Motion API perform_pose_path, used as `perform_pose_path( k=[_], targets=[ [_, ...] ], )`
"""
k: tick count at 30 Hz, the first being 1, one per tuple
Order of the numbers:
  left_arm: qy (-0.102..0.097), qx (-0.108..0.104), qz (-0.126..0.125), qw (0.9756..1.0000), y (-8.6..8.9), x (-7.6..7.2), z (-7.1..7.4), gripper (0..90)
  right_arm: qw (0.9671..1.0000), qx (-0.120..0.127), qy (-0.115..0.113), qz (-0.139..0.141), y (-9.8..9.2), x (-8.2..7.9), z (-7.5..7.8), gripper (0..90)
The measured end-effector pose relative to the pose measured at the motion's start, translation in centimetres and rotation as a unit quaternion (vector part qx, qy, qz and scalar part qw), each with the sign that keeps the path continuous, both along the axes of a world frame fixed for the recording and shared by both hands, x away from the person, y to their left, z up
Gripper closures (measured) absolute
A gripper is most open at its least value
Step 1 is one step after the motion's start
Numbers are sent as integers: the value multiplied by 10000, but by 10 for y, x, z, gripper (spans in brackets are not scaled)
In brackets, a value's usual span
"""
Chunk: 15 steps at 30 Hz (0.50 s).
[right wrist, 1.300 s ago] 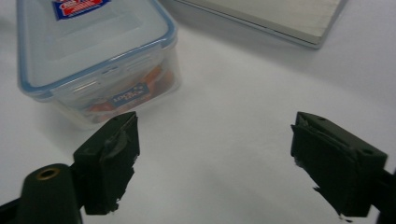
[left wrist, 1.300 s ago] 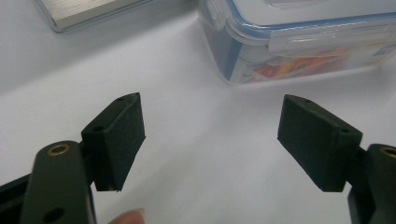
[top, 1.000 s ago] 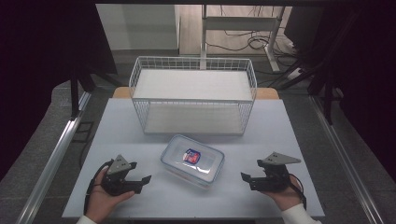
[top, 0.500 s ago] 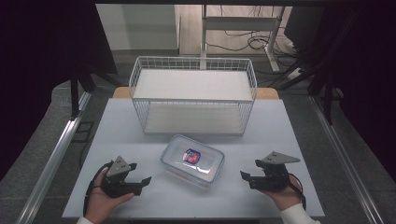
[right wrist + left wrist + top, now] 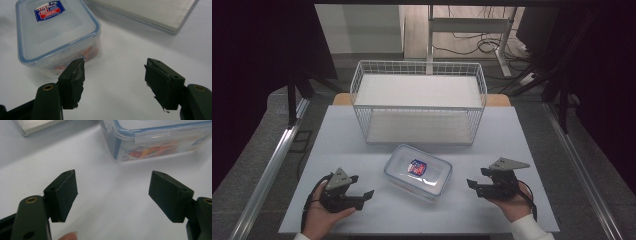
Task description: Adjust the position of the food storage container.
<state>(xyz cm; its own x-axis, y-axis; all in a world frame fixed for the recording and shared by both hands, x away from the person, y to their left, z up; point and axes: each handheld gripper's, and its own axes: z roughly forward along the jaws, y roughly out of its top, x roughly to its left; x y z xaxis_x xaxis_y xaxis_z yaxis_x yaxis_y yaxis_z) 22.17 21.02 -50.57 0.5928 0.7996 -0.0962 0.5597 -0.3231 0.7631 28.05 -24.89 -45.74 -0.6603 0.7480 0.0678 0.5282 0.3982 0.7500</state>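
Lidded plastic food container (image 5: 418, 172), blue seal, red-blue label, lies on white desk (image 5: 522, 145) just in front of white wire basket (image 5: 419, 102), between both grippers. Left gripper (image 5: 362, 187): jaws apart, nothing between them, container well clear. Right gripper (image 5: 477, 177): jaws have just been closing, still apart, nothing gripped.

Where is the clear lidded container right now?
In the high view, the container sits on the white table, just in front of the wire basket, between the left gripper and right gripper, untouched.
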Motion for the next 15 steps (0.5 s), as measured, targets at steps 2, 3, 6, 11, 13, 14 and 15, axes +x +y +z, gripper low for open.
perform_pose_path(
  k=[2,3,6,11,13,14,15],
  targets=[
    [-5,11,-1,10000,0,0,0,227,10000,28,2,18,3,2,2,346],
    [-5,10,2,10000,0,0,0,228,10000,27,11,13,4,4,3,353],
    [11,16,-2,10000,0,0,0,227,10000,21,48,28,8,10,4,380],
    [49,38,-30,10000,-1,1,-2,227,9997,-11,80,218,21,26,10,436],
    [53,38,-27,10000,-1,1,-2,227,9996,-16,78,269,24,29,11,450],
    [57,32,-25,10000,-1,1,-2,227,9995,-32,87,288,27,32,13,462],
    [68,42,-20,10000,-1,1,-3,228,9994,-54,103,324,34,38,15,481]
  ],
)
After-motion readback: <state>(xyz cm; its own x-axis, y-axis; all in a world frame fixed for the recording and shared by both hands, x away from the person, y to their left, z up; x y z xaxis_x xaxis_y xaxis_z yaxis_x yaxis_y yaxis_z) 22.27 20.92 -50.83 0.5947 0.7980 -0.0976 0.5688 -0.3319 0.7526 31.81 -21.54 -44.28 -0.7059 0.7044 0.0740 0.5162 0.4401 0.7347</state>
